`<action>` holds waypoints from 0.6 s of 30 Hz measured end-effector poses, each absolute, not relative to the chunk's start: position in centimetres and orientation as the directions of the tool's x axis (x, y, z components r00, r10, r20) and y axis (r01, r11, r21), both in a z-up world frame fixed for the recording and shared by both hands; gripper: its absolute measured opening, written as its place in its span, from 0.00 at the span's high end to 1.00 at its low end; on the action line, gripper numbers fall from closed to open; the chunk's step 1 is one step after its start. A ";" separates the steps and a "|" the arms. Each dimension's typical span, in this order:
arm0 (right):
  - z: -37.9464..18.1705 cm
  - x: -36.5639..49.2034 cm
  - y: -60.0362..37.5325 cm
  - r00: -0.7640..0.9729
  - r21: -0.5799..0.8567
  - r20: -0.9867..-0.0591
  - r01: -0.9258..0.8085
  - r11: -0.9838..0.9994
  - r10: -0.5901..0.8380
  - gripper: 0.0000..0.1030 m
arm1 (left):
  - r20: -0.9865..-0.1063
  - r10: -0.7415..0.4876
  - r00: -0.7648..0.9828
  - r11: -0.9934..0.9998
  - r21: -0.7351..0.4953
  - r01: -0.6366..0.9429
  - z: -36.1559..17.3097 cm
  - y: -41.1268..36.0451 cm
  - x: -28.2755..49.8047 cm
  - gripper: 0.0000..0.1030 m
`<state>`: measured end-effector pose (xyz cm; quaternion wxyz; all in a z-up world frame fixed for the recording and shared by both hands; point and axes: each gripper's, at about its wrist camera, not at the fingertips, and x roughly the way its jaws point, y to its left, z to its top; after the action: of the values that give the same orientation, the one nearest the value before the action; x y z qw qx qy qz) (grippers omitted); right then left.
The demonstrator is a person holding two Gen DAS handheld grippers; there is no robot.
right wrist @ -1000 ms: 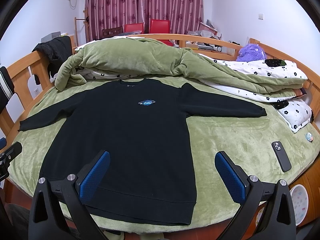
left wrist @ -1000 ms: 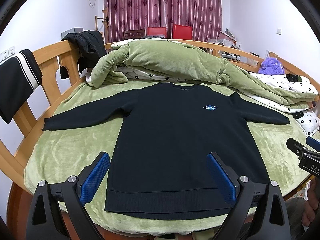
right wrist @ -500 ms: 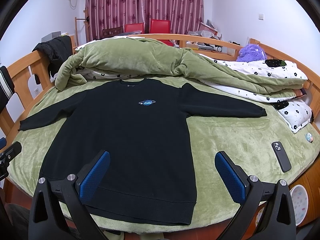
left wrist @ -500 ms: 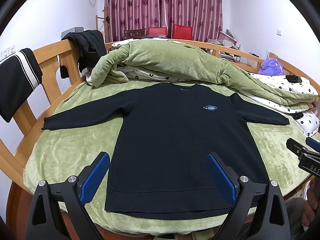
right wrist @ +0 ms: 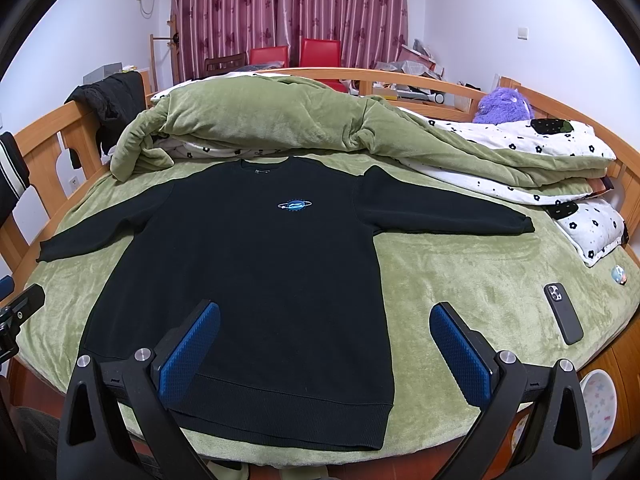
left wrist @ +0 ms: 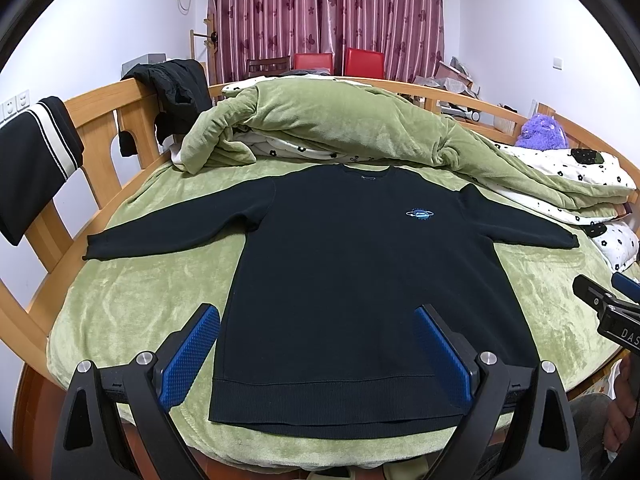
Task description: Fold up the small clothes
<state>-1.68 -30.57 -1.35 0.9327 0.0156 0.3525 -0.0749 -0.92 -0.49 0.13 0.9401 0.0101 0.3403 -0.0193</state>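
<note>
Left gripper (left wrist: 316,344): held above the near edge of the bed, its blue-padded fingers (left wrist: 188,356) spread wide apart; nothing is grasped between them.
Right gripper (right wrist: 324,344): likewise spread wide and empty, held over the hem area on the sweater's right side; its tip is also seen at the right edge of the left wrist view.
Sweater (left wrist: 356,280): a black long-sleeved top laid flat, front up, on the green bedspread, hem towards the grippers and collar away; both sleeves are stretched out sideways. A small blue emblem (right wrist: 295,205) is seen on the chest.
Bedspread (right wrist: 460,272): green plush, covering a round mattress inside a wooden bed frame (left wrist: 100,136).
Quilt (left wrist: 340,120): a green and white flowered bundle piled just beyond the collar.
Phone (right wrist: 563,313): a dark handset lying on the bedspread, well apart from the right sleeve.
Plush toy (right wrist: 505,105): purple, placed at the far right by the frame.
Dark clothing (left wrist: 176,88): draped over the frame at the left.
</note>
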 end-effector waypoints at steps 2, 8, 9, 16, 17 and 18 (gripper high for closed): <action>-1.3 -1.7 -30.5 0.740 -0.025 -0.660 0.151 0.988 -0.129 0.00 | -0.640 -0.029 0.768 0.999 0.006 0.042 0.1 -0.5 -0.9 0.05; -1.5 -1.6 -30.2 0.742 -0.021 -0.658 0.149 0.989 -0.125 0.00 | -0.644 -0.032 0.764 0.999 0.006 0.046 0.2 -1.0 -1.1 0.05; -1.6 -1.5 -30.2 0.742 -0.020 -0.659 0.148 0.989 -0.124 0.00 | -0.644 -0.034 0.765 0.999 0.005 0.048 0.1 -1.2 -1.2 0.05; -2.6 -0.7 -29.5 0.739 -0.035 -0.663 0.136 0.990 -0.125 0.00 | -0.633 -0.056 0.772 0.997 0.008 0.078 -1.4 -1.4 -0.3 0.05; -2.8 -0.6 -29.4 0.737 -0.038 -0.665 0.131 0.991 -0.123 0.00 | -0.632 -0.063 0.772 0.997 0.002 0.083 -1.5 -1.3 -0.2 0.05; -3.0 -0.5 -29.4 0.737 -0.040 -0.665 0.126 0.991 -0.120 0.00 | -0.628 -0.087 0.773 0.995 -0.017 0.099 -1.8 -1.1 -0.1 0.05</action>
<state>-0.48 -29.36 -2.95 0.9319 0.0041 0.3565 -0.0662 -0.08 -1.07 -1.78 0.9416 0.0086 0.3329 -0.0494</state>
